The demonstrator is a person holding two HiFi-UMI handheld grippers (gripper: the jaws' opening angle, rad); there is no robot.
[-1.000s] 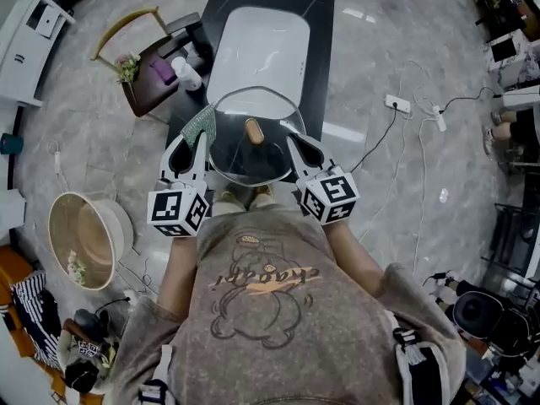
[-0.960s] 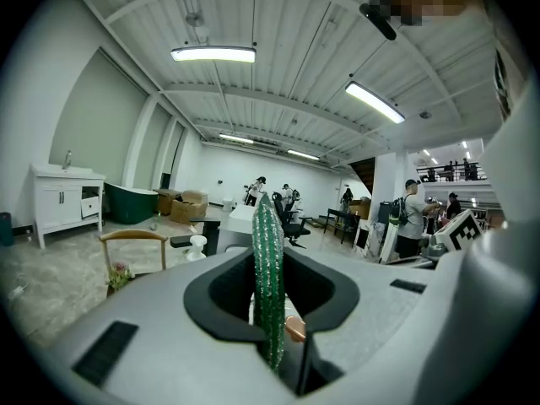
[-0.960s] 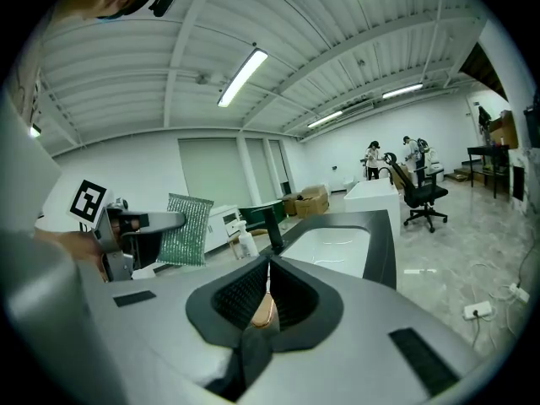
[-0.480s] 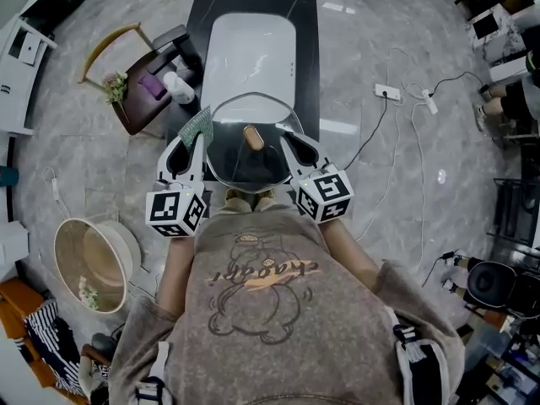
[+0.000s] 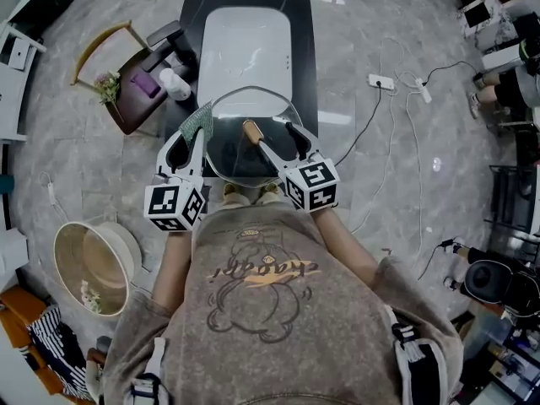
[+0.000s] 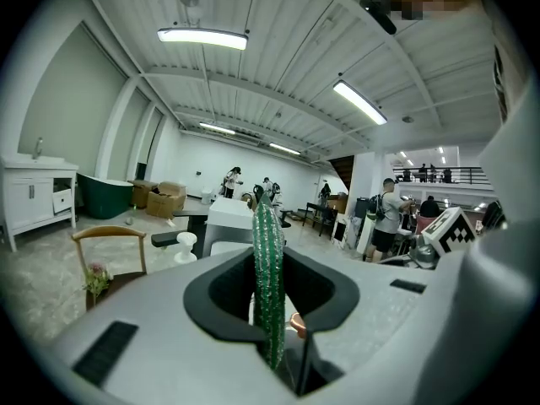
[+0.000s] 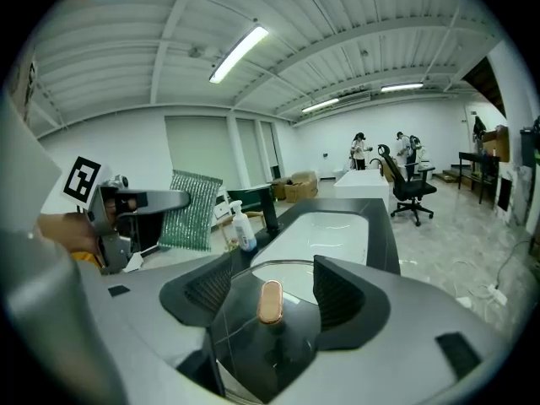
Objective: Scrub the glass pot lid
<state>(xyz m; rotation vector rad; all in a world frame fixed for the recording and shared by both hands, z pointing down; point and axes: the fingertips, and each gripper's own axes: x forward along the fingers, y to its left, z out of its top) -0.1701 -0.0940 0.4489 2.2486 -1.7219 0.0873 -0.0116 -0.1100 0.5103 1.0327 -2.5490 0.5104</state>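
Note:
The glass pot lid [image 5: 226, 146], with a wooden knob [image 5: 252, 130], lies in front of me at the counter's near edge; what bears it is hidden. My right gripper [image 5: 277, 139] reaches over the lid from the right. Its jaws have just been opening and stand wide either side of the knob [image 7: 270, 300], with the pads clear of the lid [image 7: 253, 353]. My left gripper [image 5: 191, 142] is at the lid's left rim, shut on a green scouring pad [image 5: 199, 123]. The left gripper view shows that pad [image 6: 268, 268] edge-on.
Beyond the lid a white sink basin [image 5: 249, 40] is set into the black counter [image 5: 308, 66]. A soap bottle [image 5: 173, 83] and a chair [image 5: 118, 66] are to the left. A round tub [image 5: 89, 256] and a power strip [image 5: 380, 81] are on the floor.
The right gripper's jaws have opened off the lid's right rim, and the gripper has shifted left over the lid toward the knob. The left gripper and its pad have hardly moved.

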